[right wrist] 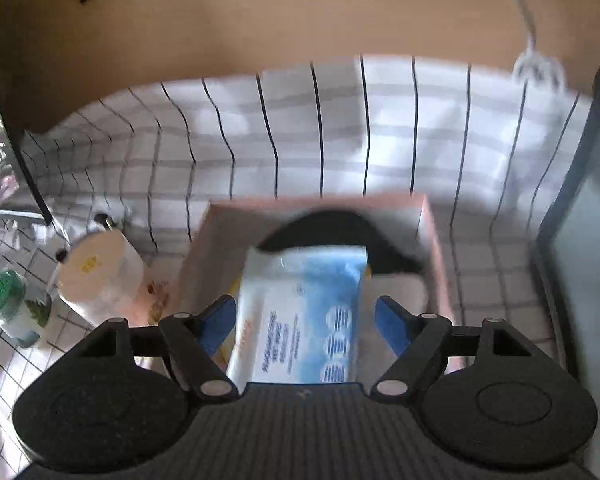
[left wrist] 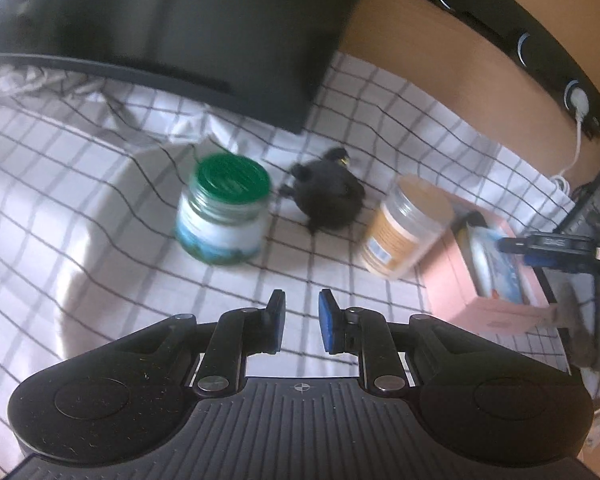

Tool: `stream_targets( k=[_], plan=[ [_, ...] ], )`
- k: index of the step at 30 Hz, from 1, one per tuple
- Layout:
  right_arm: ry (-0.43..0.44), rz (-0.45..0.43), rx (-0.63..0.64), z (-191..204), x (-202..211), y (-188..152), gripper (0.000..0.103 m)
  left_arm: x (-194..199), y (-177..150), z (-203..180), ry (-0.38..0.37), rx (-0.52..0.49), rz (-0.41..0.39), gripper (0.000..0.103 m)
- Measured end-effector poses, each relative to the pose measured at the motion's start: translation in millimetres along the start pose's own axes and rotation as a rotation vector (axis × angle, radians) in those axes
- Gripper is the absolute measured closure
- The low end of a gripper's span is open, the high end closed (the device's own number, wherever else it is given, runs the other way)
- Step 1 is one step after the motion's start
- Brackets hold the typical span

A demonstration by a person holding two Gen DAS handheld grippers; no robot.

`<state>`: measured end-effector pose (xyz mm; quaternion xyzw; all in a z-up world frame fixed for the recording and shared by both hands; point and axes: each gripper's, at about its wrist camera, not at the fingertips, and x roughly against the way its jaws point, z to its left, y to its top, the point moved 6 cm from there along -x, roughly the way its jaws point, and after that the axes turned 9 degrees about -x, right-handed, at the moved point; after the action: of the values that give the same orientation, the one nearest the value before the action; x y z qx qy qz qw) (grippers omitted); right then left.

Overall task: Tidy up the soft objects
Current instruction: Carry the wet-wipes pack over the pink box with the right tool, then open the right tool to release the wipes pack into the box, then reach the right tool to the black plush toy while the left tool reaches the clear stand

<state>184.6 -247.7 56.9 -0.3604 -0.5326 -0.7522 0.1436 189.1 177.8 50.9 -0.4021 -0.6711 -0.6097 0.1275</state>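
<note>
1. In the left wrist view the left gripper [left wrist: 302,320] sits at bottom centre, its blue-padded jaws narrowly apart with only the white black-checked cloth [left wrist: 100,208] showing between them.
2. A small black fluffy plush toy [left wrist: 326,192] lies on the cloth above the jaws, near the frame's centre, well apart from the fingertips.
3. The toy sits between a green-lidded glass jar [left wrist: 222,212] to its left and a clear plastic jar with a tan label [left wrist: 406,226] to its right.
4. At the right edge, the right gripper [left wrist: 556,248] reaches over a pink cardboard box [left wrist: 496,304].
5. In the right wrist view the right gripper [right wrist: 306,320] stands wide; a white and blue soft wipes pack [right wrist: 300,320] lies between its fingers, but whether the pads press it cannot be told.
6. The pack lies in the pink box [right wrist: 432,220], with a black soft item [right wrist: 340,232] behind it, toward the frame's centre.
</note>
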Motion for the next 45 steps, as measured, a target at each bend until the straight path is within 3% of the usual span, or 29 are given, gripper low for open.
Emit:
stream_targets(
  k=[2,6,10,12,19,24,27,30,31,33,35,38,45],
  plan=[
    [0.029,-0.014,-0.016,3.5,11.4,6.8,0.026,1.9,6.8,13.1,0.001,0.0,-0.007,0.083],
    [-0.016,-0.03,-0.038,10.8,26.0,20.2,0.026,2.8,20.7,34.5,-0.017,0.003,-0.036,0.083],
    [-0.049,-0.009,-0.045,26.9,36.9,25.5,0.026,-0.5,30.0,52.4,-0.036,-0.006,-0.053,0.083],
    [-0.022,0.007,-0.061,43.0,43.7,27.2,0.026,-2.7,35.6,64.4,-0.036,-0.01,-0.052,0.083],
    [0.175,0.035,-0.049,138.8,66.3,47.8,0.026,17.5,86.1,114.1,-0.028,-0.063,-0.128,0.083],
    [0.269,-0.016,0.003,225.9,74.5,74.9,0.026,35.8,139.4,146.4,0.05,-0.162,-0.173,0.083],
    [0.304,-0.04,0.048,263.8,77.8,84.2,0.026,33.0,156.4,154.1,0.036,-0.203,-0.149,0.083],
    [0.279,0.018,0.131,281.2,65.0,75.1,0.026,14.9,156.3,151.2,-0.025,-0.209,-0.083,0.083],
    [0.269,0.04,0.163,282.4,57.6,69.0,0.027,6.5,151.9,147.2,-0.043,-0.216,-0.054,0.083],
    [0.241,0.072,0.223,281.4,41.9,55.4,0.04,-13.1,143.1,138.8,-0.076,-0.216,0.001,0.083],
    [0.213,0.146,0.25,274.0,19.1,41.4,0.076,-33.9,135.4,132.2,-0.106,-0.186,0.048,0.083],
    [0.219,0.238,0.187,255.2,-7.7,27.8,0.083,-61.5,125.3,122.7,-0.135,-0.172,0.105,0.083],
    [0.245,0.259,0.139,237.9,-19.4,14.2,0.083,-121.4,123.2,115.3,-0.133,-0.203,0.197,0.083]
  ],
)
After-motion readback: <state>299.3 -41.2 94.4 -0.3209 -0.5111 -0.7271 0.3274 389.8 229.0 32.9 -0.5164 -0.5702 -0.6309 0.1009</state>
